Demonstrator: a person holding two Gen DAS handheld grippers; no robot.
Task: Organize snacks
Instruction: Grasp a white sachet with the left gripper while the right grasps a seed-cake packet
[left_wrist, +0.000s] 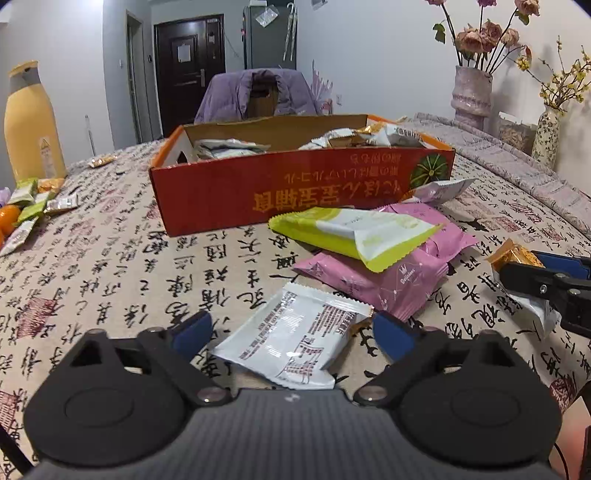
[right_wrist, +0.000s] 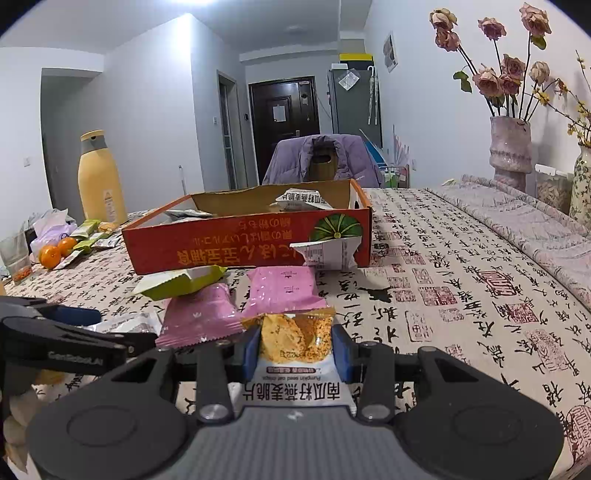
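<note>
A red cardboard box (left_wrist: 295, 184) (right_wrist: 240, 251) with several snack packets inside stands mid-table. In front of it lie a green packet (left_wrist: 343, 232) and pink packets (left_wrist: 388, 280) (right_wrist: 199, 314). A white foil packet (left_wrist: 291, 343) lies flat between the blue pads of my left gripper (left_wrist: 291, 321), which stands wide with its pads just at the packet's edges. My right gripper (right_wrist: 295, 343) is shut on an orange-and-white crisp packet (right_wrist: 291, 332), held low over the tablecloth to the right of the pink packets. Another white packet (right_wrist: 328, 254) leans against the box front.
A yellow bottle (left_wrist: 31, 129), oranges and several small snacks (left_wrist: 26, 214) sit at the table's left. Flower vases (left_wrist: 471, 92) stand at the far right. A chair with a purple jacket (left_wrist: 255, 96) is behind the box.
</note>
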